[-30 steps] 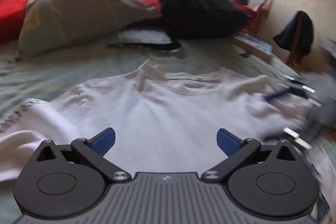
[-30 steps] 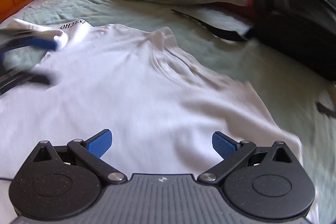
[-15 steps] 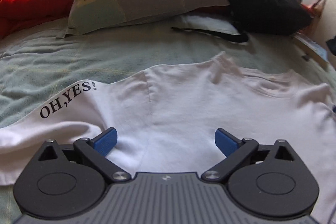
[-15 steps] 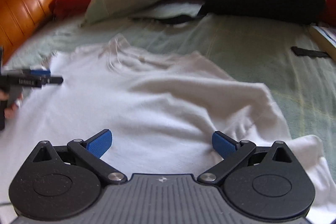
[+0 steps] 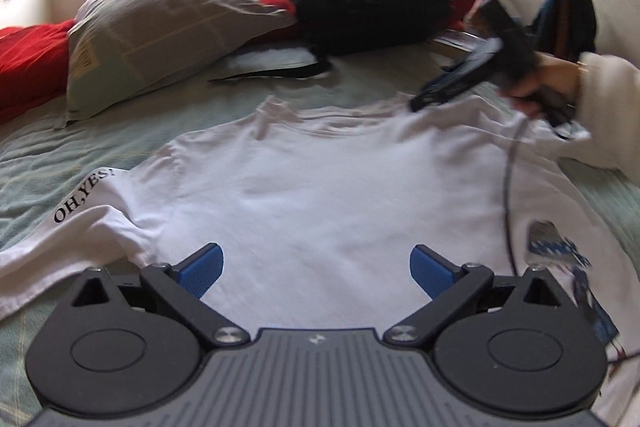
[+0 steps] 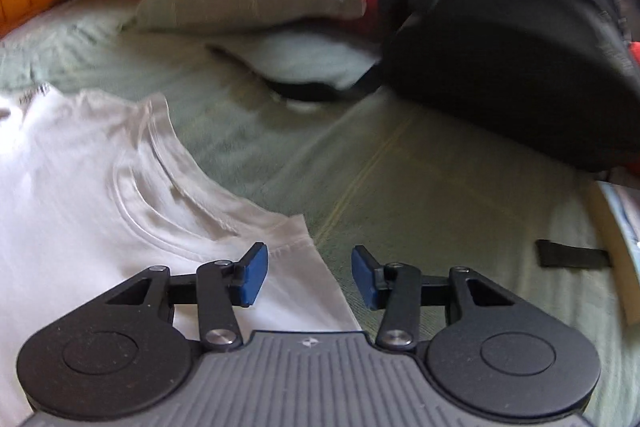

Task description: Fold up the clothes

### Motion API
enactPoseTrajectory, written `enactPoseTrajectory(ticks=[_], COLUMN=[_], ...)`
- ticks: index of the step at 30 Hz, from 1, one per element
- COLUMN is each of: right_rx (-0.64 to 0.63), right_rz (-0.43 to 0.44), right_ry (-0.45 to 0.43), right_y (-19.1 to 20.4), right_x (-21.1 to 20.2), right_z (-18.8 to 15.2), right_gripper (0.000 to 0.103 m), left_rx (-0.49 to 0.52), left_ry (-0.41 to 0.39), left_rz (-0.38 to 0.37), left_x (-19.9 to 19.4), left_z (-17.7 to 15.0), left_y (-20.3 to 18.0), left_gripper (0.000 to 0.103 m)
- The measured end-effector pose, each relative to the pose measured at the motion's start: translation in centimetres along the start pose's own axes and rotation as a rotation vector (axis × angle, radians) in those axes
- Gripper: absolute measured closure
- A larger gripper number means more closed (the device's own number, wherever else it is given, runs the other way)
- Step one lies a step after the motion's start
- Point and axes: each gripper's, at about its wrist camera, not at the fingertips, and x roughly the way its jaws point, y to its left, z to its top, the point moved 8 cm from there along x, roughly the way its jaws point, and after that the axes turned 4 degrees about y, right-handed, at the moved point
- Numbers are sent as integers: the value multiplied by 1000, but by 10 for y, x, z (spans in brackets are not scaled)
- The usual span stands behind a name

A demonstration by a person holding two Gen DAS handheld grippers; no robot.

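White shirt (image 5: 320, 195) spread flat for folding, left gripper (image 5: 316, 267) released at 6 o'clock hem, right gripper (image 6: 306, 277) half-closed, empty, straddling shoulder edge.

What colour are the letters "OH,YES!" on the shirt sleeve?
Black, on the white sleeve of the shirt; clearest in the left wrist view.

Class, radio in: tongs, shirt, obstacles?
Left tongs open over shirt. Right tongs part-open at shoulder edge. Shirt unfolded. Backpack behind.
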Motion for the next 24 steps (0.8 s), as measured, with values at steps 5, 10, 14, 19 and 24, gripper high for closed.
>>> enactPoseTrajectory(ticks=[5, 10, 14, 19, 24], right_rx=[-75, -53, -23, 111, 128], right_rz=[5, -8, -39, -11, 131], right_ry=[-8, -36, -49, -102, -52], right_y=[12, 12, 8, 3, 35], right_x=[8, 16, 19, -24, -37], right_z=[1, 21, 26, 17, -13], right_gripper=[95, 95, 94, 73, 59], left_rx=[9, -15, -17, -11, -61], left_ry=[10, -6, -5, 0, -6], left_rz=[21, 12, 10, 8, -23], left_x=[-6, -10, -11, -4, 18], left_z=[-9, -10, -12, -11, -1], left_y=[-3, -4, -4, 3, 15], left_gripper=[3, 3, 3, 3, 3])
